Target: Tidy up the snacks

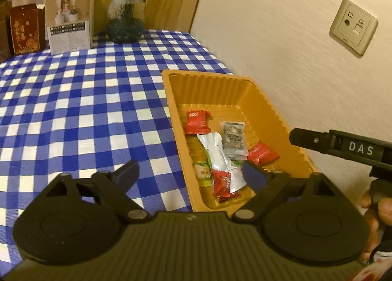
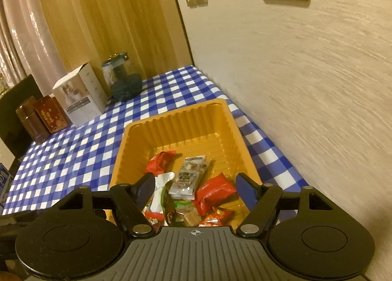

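Item: snack packets point(image 2: 188, 190) in orange tray point(image 2: 171, 119); I see both grippers, left gripper point(image 1: 193, 178) and right gripper point(image 2: 196, 185), spread apart, empty, just above them.

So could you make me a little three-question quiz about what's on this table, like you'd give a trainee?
1. True or false: every snack packet in view lies inside the orange tray.
2. Which stands nearest the glass jar? A) white box B) orange tray C) red tin
3. Fill in: the left hand-held gripper is ____, with nothing between its fingers.

Key
1. True: the red packets, the silver pouch and the rest all sit in the tray; none shows on the checked cloth.
2. A
3. Open; the right hand-held gripper is open too.
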{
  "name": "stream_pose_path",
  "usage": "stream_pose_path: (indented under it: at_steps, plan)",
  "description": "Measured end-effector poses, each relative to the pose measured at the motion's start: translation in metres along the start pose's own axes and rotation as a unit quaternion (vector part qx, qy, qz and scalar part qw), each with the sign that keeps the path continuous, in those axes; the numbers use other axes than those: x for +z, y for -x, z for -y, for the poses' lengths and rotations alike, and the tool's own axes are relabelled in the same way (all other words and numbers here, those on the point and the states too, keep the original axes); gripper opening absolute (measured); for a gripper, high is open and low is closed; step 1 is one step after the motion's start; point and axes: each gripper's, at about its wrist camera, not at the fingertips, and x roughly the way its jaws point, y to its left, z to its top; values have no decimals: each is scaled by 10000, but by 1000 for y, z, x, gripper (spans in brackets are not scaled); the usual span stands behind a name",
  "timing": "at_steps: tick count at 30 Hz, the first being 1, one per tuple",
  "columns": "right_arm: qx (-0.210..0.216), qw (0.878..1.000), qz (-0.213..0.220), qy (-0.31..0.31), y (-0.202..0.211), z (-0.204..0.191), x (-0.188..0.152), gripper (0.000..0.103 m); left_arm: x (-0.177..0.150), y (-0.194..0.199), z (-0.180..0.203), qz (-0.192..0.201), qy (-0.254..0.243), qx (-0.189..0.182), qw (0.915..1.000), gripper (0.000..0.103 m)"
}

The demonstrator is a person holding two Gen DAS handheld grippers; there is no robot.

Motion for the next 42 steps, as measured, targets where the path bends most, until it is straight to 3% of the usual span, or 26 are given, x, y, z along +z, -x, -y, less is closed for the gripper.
stream_pose_path:
  at_steps: [6, 29, 42]
  plan:
    - [-67, 10000, -3, 69, 15, -4, -3, 73, 3, 15, -1, 48, 90, 128, 9999, 103]
    - [-107, 9994, -173, 286, 92, -29, -34, 79, -18, 114, 7, 401, 114, 457, 9981, 103]
    - [-27, 9976, -271, 630, 135, -65, -68, 80, -44, 172, -6, 499, 198, 552, 9970, 103]
